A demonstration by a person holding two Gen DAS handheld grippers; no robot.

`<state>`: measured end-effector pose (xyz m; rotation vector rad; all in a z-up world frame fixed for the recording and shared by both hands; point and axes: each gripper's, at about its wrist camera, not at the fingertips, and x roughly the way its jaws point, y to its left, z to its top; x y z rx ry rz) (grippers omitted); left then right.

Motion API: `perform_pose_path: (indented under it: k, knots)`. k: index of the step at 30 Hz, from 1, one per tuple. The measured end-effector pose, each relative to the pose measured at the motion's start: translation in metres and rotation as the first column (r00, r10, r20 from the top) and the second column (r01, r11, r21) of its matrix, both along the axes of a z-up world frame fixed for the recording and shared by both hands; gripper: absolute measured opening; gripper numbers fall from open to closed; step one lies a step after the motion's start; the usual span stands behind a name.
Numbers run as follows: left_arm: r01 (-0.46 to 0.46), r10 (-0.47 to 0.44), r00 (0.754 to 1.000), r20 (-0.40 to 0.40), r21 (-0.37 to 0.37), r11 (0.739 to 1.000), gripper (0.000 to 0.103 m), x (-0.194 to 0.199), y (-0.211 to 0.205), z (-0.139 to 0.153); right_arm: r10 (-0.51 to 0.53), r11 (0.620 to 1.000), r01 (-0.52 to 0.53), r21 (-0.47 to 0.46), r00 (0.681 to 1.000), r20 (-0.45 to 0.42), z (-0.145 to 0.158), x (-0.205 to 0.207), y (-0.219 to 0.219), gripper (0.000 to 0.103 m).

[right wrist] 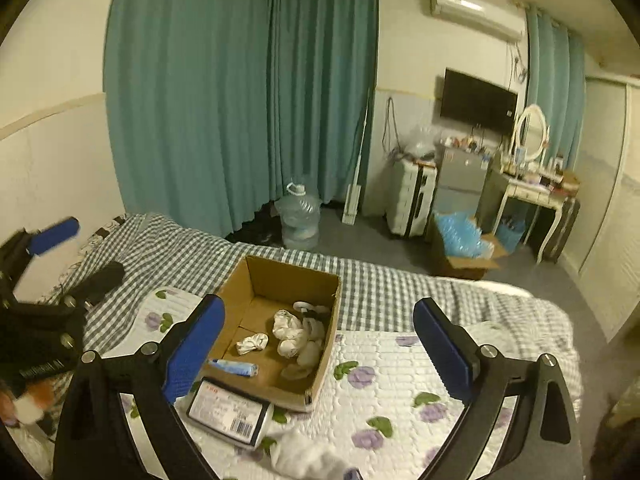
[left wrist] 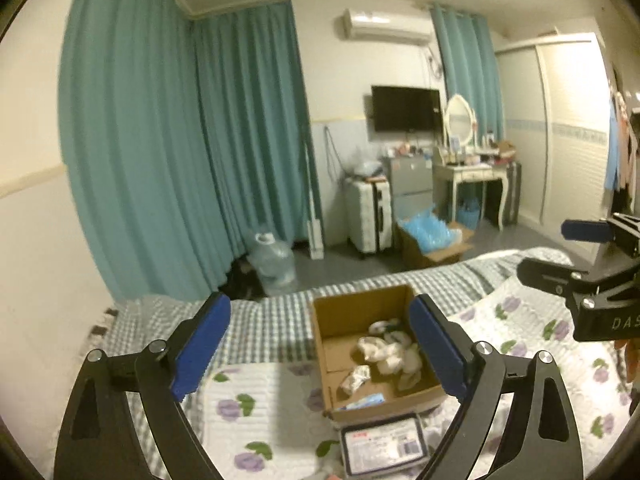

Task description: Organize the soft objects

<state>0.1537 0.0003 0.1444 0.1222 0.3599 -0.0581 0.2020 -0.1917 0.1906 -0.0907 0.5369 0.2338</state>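
Cardboard box (right wrist: 280,320) sits open on the floral quilt (right wrist: 400,364), already holding a heap of white rolled socks (right wrist: 294,334) toward its far right corner, plus a blue-and-white roll (right wrist: 234,367) near its front wall. Both claws hover above the bed with nothing in them: the left gripper (left wrist: 320,348) has its blue pads spread wide, framing the box, and the right gripper (right wrist: 318,350) is spread just as wide, off to the box's right.

One loose white sock (right wrist: 306,458) lies on the quilt at the near edge of the right wrist view, just beside a flat labelled packet (right wrist: 230,410) that touches the box's front wall — probably the next thing to go in.

Risks from here, as I judge them: the sock is limp and sits low under the right claw, so a shallow pinch may catch quilt fabric with it or let the sock slip out mid-carry. A lowered finger could also nudge the light box or snag the packet — both look easy to shift.
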Motion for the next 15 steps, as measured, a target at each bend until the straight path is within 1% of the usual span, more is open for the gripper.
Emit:
perform_pose_path:
  k: [2, 4, 8, 10, 12, 15]
  knots:
    - [-0.001, 0.001, 1.0, 0.008, -0.007, 1.0, 0.092, -0.015, 0.005, 0.005, 0.003, 1.0, -0.003, -0.017, 1.0, 0.014, 0.012, -0.023, 0.0, 0.1]
    - [0.002, -0.002, 1.0, 0.0, -0.006, 1.0, 0.092, -0.03, 0.006, 0.007, 0.013, 0.999, -0.013, -0.029, 1.0, 0.013, 0.018, -0.041, 0.002, 0.1]
    - [0.007, -0.007, 0.999, -0.047, 0.002, 1.0, 0.092, -0.046, 0.01, -0.009, 0.031, 0.998, -0.031, -0.052, 0.999, 0.009, 0.017, -0.073, 0.008, 0.1]
    - [0.006, -0.007, 0.997, -0.076, -0.008, 1.0, 0.092, -0.05, 0.012, -0.024, 0.04, 0.997, -0.04, -0.06, 0.999, -0.005, 0.008, -0.085, 0.01, 0.1]
    - [-0.002, 0.0, 0.993, -0.12, -0.02, 1.0, 0.092, -0.049, 0.013, -0.044, 0.047, 0.997, -0.049, -0.061, 0.999, -0.019, -0.003, -0.091, 0.009, 0.1]
    - [-0.01, 0.004, 0.983, -0.181, -0.031, 0.999, 0.092, -0.044, 0.014, -0.073, 0.061, 0.995, -0.066, -0.07, 0.996, -0.069, -0.038, -0.094, 0.015, 0.1]
